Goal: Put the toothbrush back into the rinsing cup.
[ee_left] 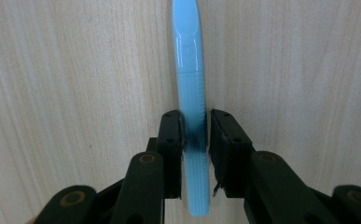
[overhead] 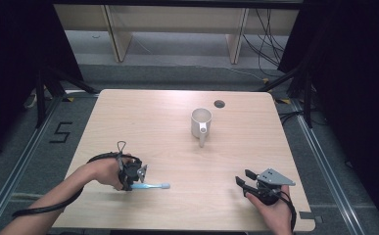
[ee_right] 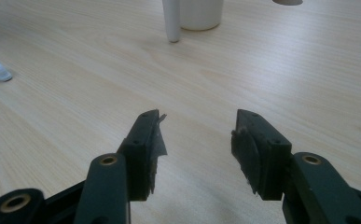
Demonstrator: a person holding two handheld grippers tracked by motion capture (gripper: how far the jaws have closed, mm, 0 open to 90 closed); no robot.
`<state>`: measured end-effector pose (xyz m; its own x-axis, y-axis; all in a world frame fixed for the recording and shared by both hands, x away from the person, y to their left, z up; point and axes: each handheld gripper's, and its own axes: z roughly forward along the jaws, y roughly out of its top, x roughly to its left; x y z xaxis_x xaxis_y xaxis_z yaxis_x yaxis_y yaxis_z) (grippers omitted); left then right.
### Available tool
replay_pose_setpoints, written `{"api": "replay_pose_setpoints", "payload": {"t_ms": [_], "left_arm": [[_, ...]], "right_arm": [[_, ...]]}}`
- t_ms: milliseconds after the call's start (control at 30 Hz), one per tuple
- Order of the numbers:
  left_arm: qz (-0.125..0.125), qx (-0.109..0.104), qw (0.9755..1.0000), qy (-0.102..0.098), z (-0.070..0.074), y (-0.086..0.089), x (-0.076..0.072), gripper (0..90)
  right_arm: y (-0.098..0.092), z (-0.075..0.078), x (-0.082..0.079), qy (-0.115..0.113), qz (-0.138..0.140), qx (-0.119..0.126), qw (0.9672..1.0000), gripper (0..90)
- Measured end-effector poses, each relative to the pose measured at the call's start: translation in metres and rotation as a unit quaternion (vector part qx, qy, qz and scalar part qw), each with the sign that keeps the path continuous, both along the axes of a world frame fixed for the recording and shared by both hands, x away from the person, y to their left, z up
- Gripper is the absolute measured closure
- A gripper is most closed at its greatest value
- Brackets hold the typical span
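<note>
The left gripper (ee_left: 196,128) had its 2 jaws clamped on the ribbed handle of the blue toothbrush (ee_left: 190,93), which lay flat on the table (overhead: 177,107) (bristle end pointing toward the right gripper (overhead: 243,180)). That gripper rested near the table's front edge, jaws apart around nothing. A white cup (overhead: 201,122) stood well beyond both.
</note>
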<state>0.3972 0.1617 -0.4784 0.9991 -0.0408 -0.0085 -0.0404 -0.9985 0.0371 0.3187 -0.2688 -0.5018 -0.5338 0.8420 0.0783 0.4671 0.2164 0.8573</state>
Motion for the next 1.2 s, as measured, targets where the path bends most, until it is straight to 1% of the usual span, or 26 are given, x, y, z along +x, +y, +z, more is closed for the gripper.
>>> {"api": "replay_pose_setpoints", "payload": {"t_ms": [33,67,133,267,433,500,533,567,600,633,667,700,833,867,900,967,1000,1100,1133,1200], "left_arm": [[0.000,0.001,1.0000,0.001,-0.0002,-0.0001,0.0009,73.6],[0.003,0.000,1.0000,0.001,-0.0006,-0.0002,0.0014,73.6],[0.004,0.001,1.0000,0.004,-0.0013,-0.0005,0.0022,73.7],[0.005,0.000,1.0000,0.003,-0.0013,-0.0014,0.0026,74.1],[0.004,0.002,1.0000,-0.001,-0.0011,-0.0032,0.0019,78.0],[-0.002,0.003,1.0000,-0.006,-0.0009,-0.0040,0.0012,78.2],[-0.002,0.002,1.0000,-0.004,-0.0011,-0.0041,0.0006,78.3],[-0.002,0.002,1.0000,-0.005,-0.0010,-0.0043,0.0004,78.3],[-0.003,0.002,1.0000,-0.006,-0.0010,-0.0044,0.0002,78.4],[-0.004,0.002,1.0000,-0.007,-0.0009,-0.0044,0.0001,78.3],[-0.005,0.002,1.0000,-0.007,-0.0009,-0.0044,0.0000,78.4],[-0.007,0.002,0.9999,-0.008,-0.0008,-0.0045,0.0000,78.4],[-0.010,-0.003,0.9999,-0.012,-0.0005,-0.0054,-0.0010,78.5],[-0.011,-0.003,0.9999,-0.012,-0.0005,-0.0057,-0.0015,78.5],[-0.014,-0.003,0.9998,-0.013,-0.0001,-0.0061,-0.0018,78.5],[-0.013,-0.006,0.9998,-0.015,0.0006,-0.0063,-0.0024,78.5],[-0.012,-0.006,0.9998,-0.015,0.0010,-0.0062,-0.0026,78.5],[-0.009,-0.009,0.9998,-0.012,0.0017,-0.0051,-0.0024,78.5],[-0.009,-0.012,0.9998,-0.016,0.0022,-0.0047,-0.0022,78.5],[-0.007,-0.016,0.9997,-0.017,0.0036,-0.0038,-0.0022,78.6]], "right_arm": [[-0.0015,-0.0017,0.0037,-0.020,0.013,-0.002,0.9997,51.5],[-0.0023,-0.0006,0.0028,-0.018,0.008,-0.013,0.9997,51.5],[-0.0014,-0.0005,0.0021,-0.006,0.010,-0.006,0.9999,51.5],[-0.0015,-0.0004,0.0022,-0.006,0.011,-0.007,0.9999,51.5],[-0.0010,-0.0012,0.0022,-0.009,0.010,-0.007,0.9999,51.5],[-0.0009,-0.0013,0.0020,-0.008,0.010,-0.006,0.9999,51.5],[-0.0005,-0.0013,0.0019,-0.007,0.011,-0.005,0.9999,51.5],[-0.0015,-0.0012,0.0026,-0.017,0.012,-0.013,0.9997,51.5],[-0.0018,-0.0012,0.0029,-0.020,0.012,-0.014,0.9996,51.5],[-0.0018,-0.0012,0.0029,-0.019,0.012,-0.014,0.9996,51.5],[-0.0002,-0.0010,0.0013,-0.006,0.007,-0.005,0.9999,51.5],[0.0000,-0.0009,0.0011,-0.005,0.007,-0.005,1.0000,51.5],[0.0001,-0.0011,0.0013,-0.006,0.008,-0.005,0.9999,51.5],[-0.0003,-0.0012,0.0018,-0.009,0.009,-0.007,0.9999,51.5],[0.0001,-0.0013,0.0013,-0.005,0.008,-0.005,0.9999,51.4],[0.0000,-0.0018,0.0017,-0.007,0.009,-0.006,0.9999,51.4],[0.0003,-0.0013,0.0012,-0.005,0.007,-0.003,1.0000,51.4],[0.0002,-0.0013,0.0012,-0.005,0.008,-0.003,1.0000,51.4],[-0.0017,-0.0019,0.0033,-0.020,0.012,-0.015,0.9996,51.3],[-0.0008,-0.0016,0.0023,-0.011,0.013,-0.007,0.9998,51.3]]}}
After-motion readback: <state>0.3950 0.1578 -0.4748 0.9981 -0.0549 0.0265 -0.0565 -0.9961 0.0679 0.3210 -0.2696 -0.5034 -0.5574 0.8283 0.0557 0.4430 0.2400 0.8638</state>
